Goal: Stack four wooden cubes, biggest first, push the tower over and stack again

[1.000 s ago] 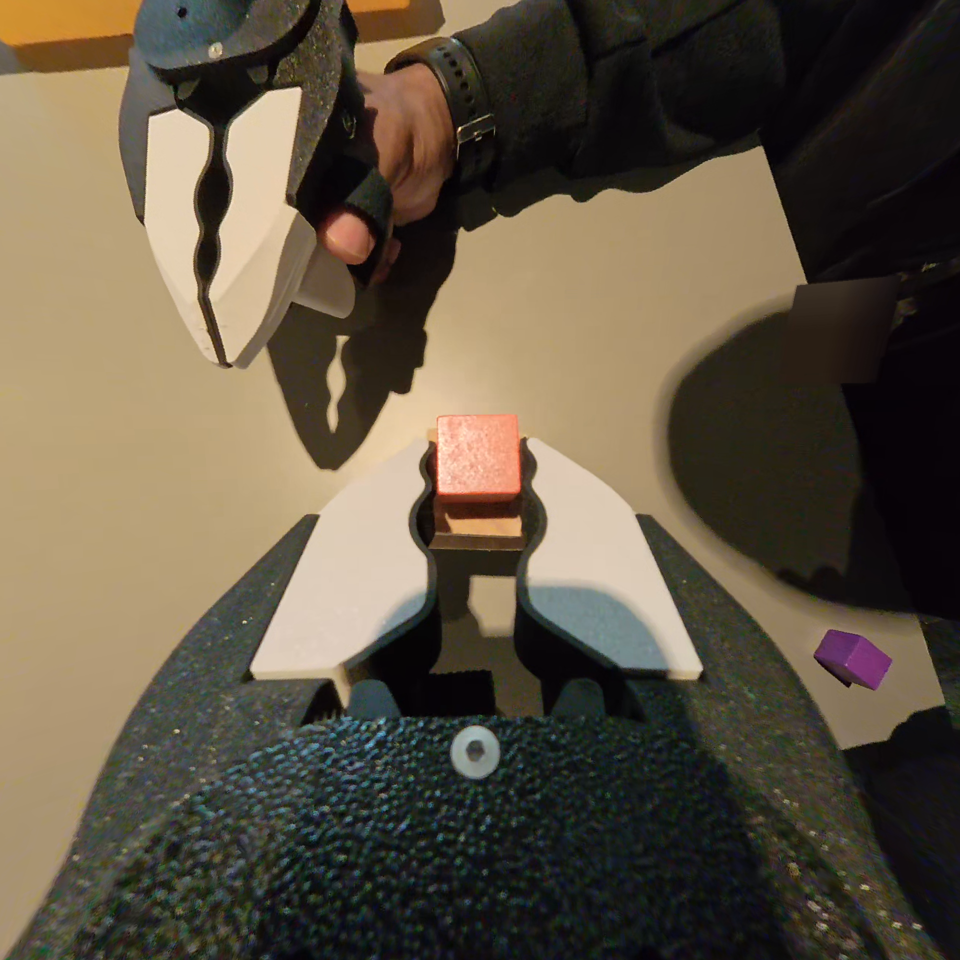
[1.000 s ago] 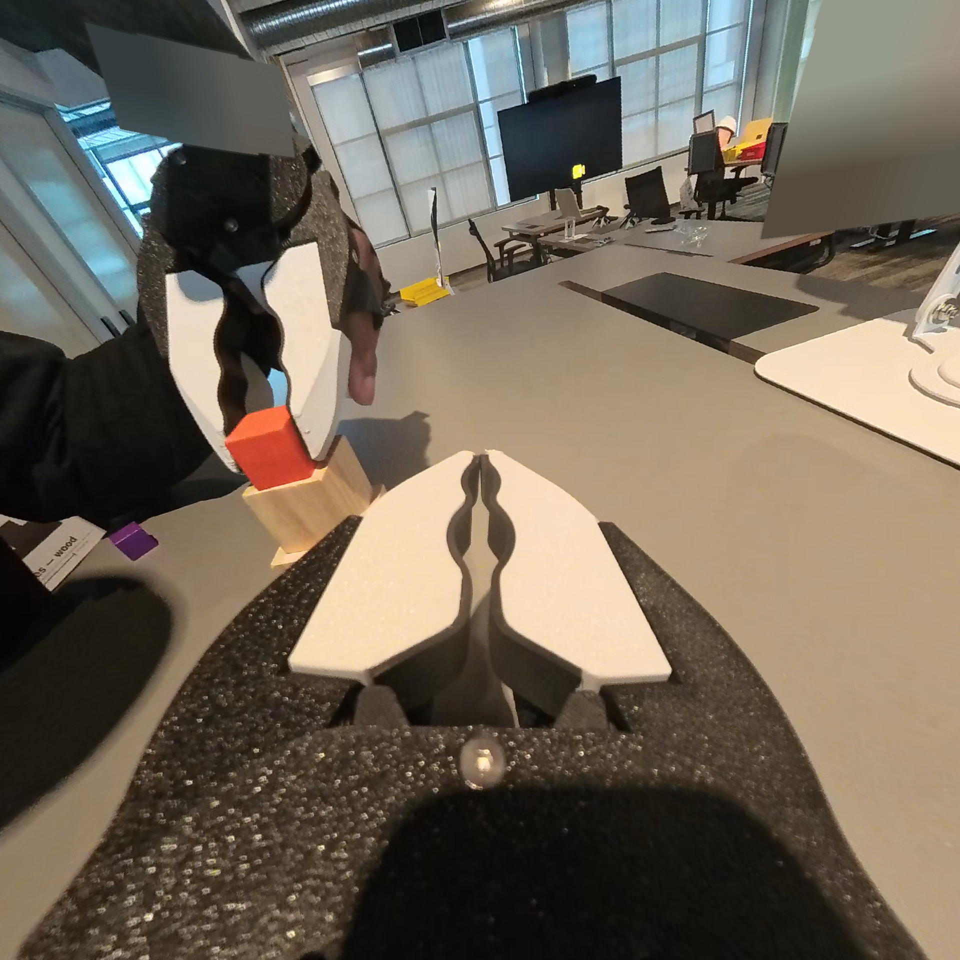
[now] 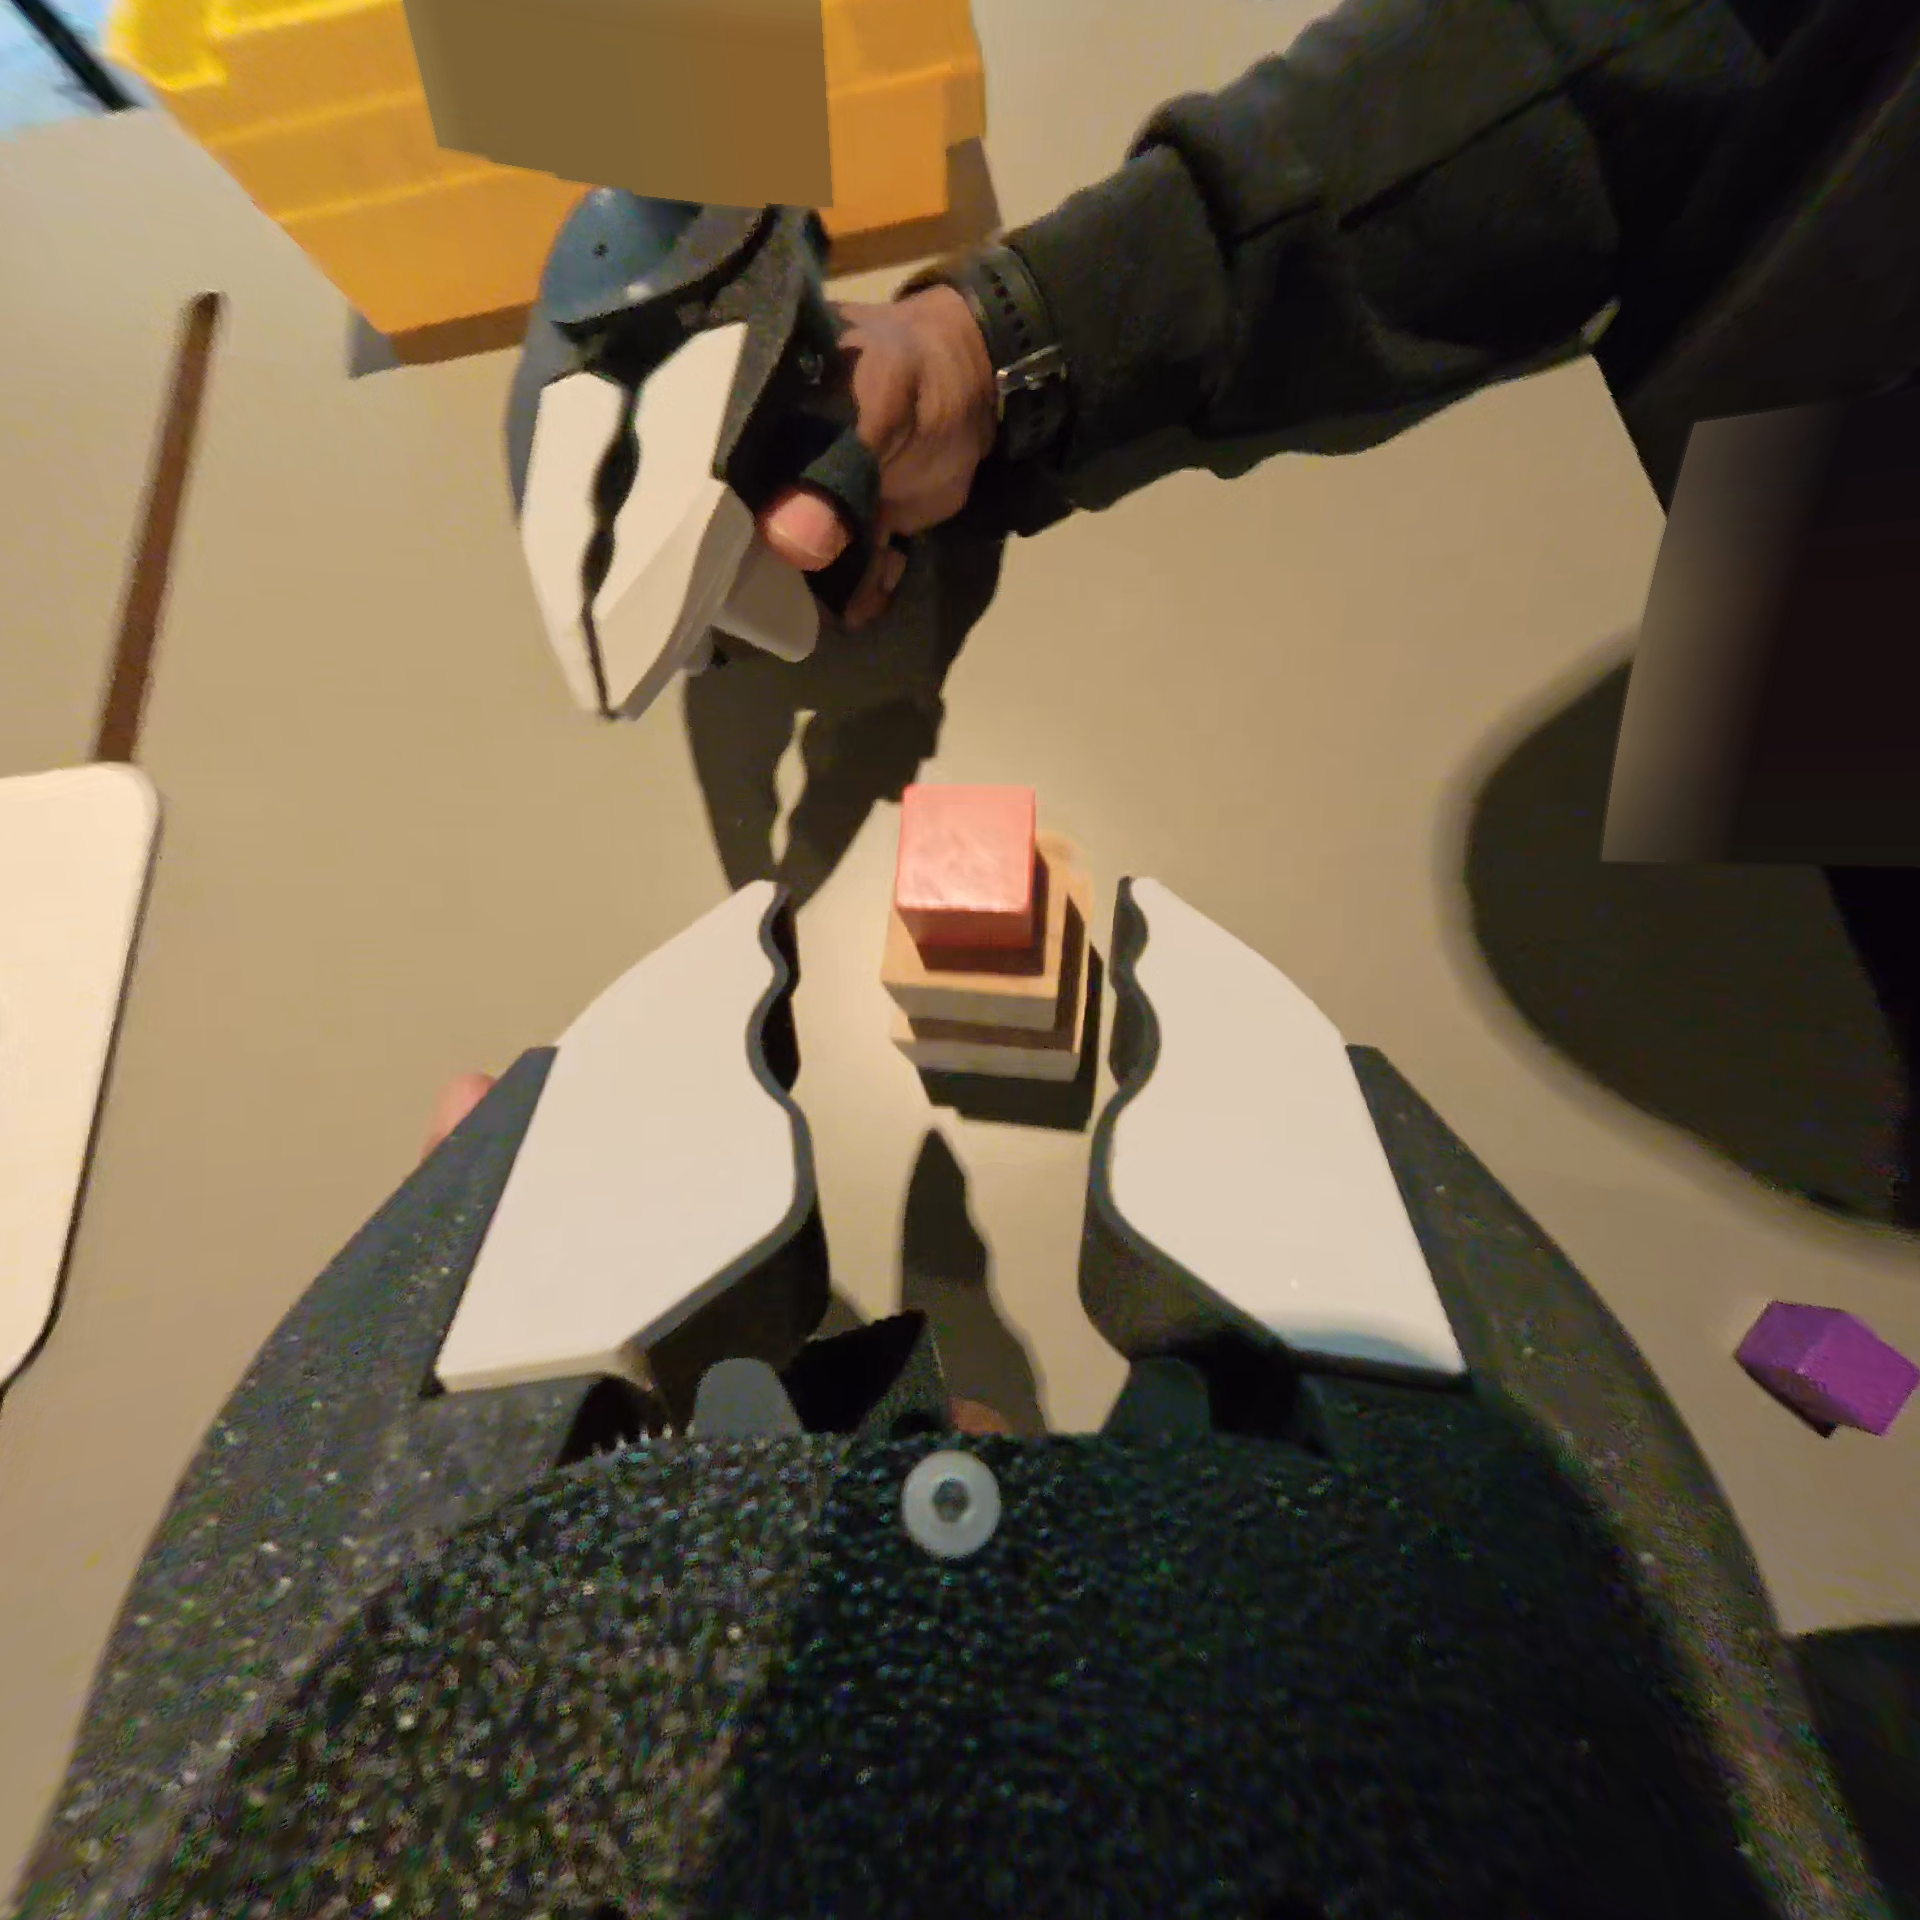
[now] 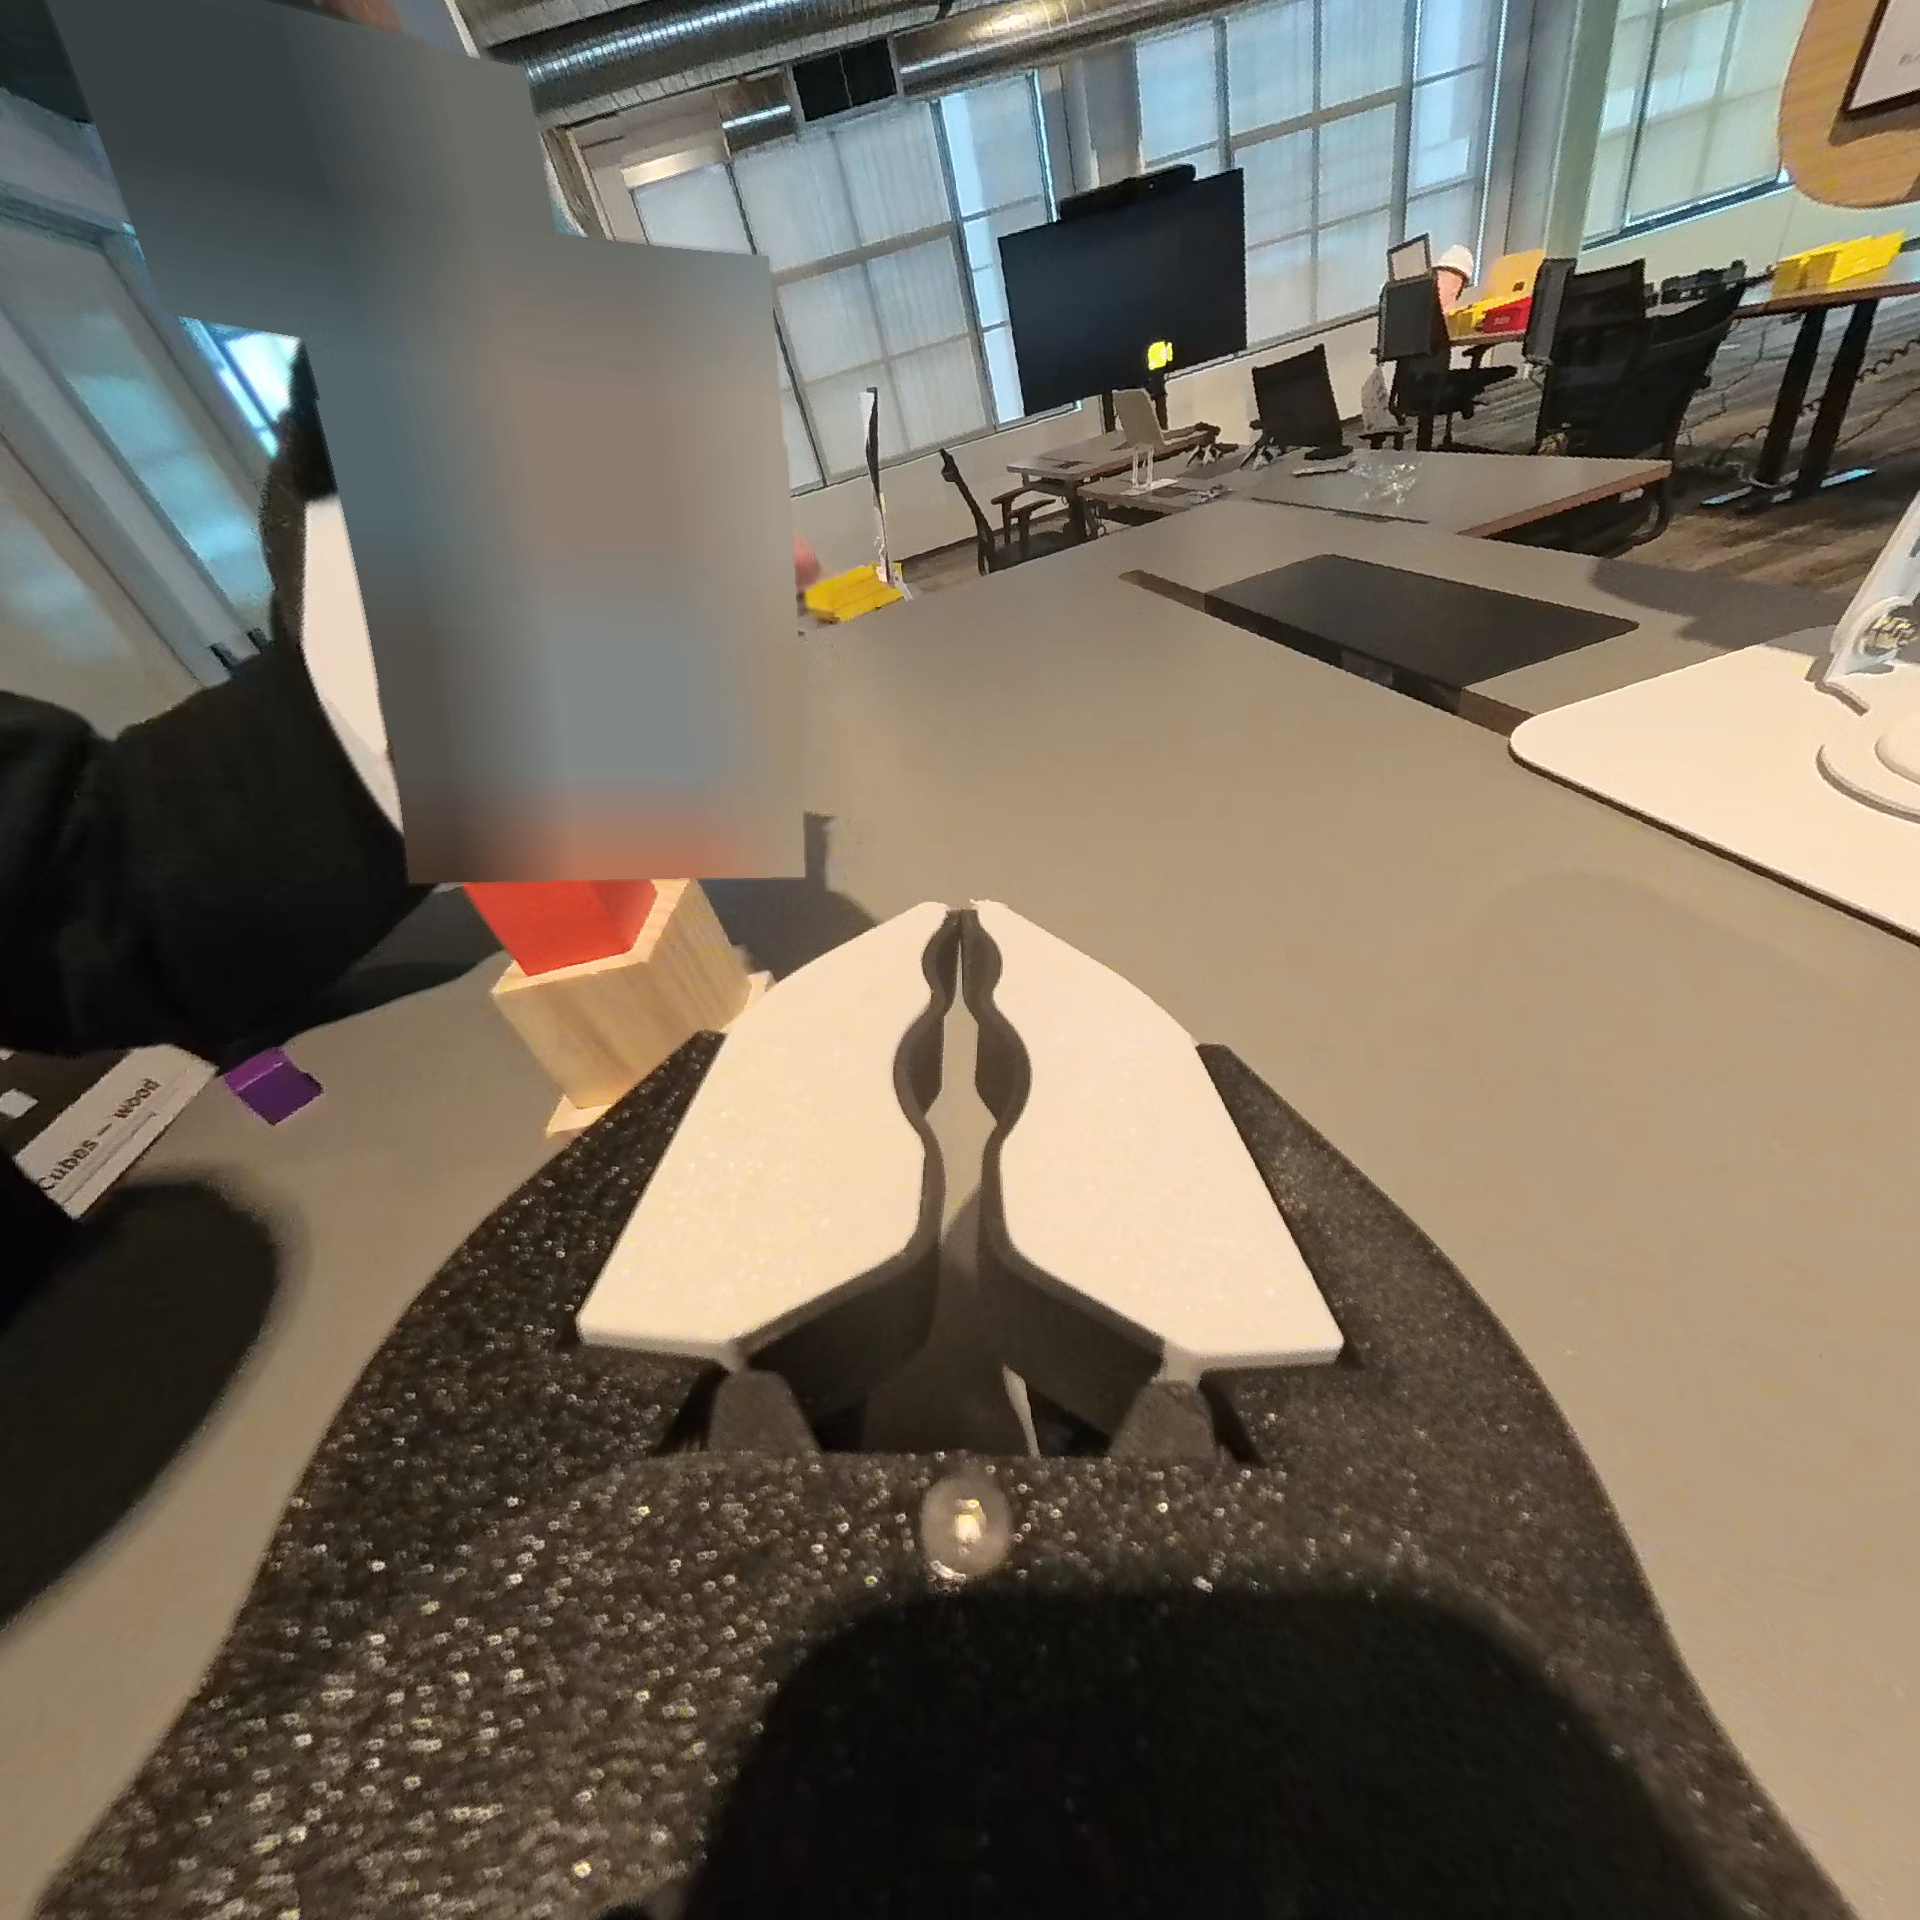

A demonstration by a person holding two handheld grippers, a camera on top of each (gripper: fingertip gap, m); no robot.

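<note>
A three-cube tower (image 3: 987, 977) is seen standing upright on the grey table (image 3: 312, 935), its long axis vertical; a red cube (image 3: 966, 868) is set on a mid-sized plain wooden cube (image 3: 977, 987), which is set on the largest wooden cube (image 3: 992, 1055); the layers are turned slightly out of line with one another. The left gripper (image 3: 945, 904) is held above the tower with its jaws spread wide and nothing between them; the right gripper (image 4: 961, 914) is held beyond the tower, jaws closed on nothing. A purple cube (image 3: 1823, 1366) is left lying apart near the table's edge, close to a paper card (image 4: 99, 1138). Bare tabletop is shown around the tower on all sides; a white mat (image 4: 1704, 769) is laid towards the far side.
</note>
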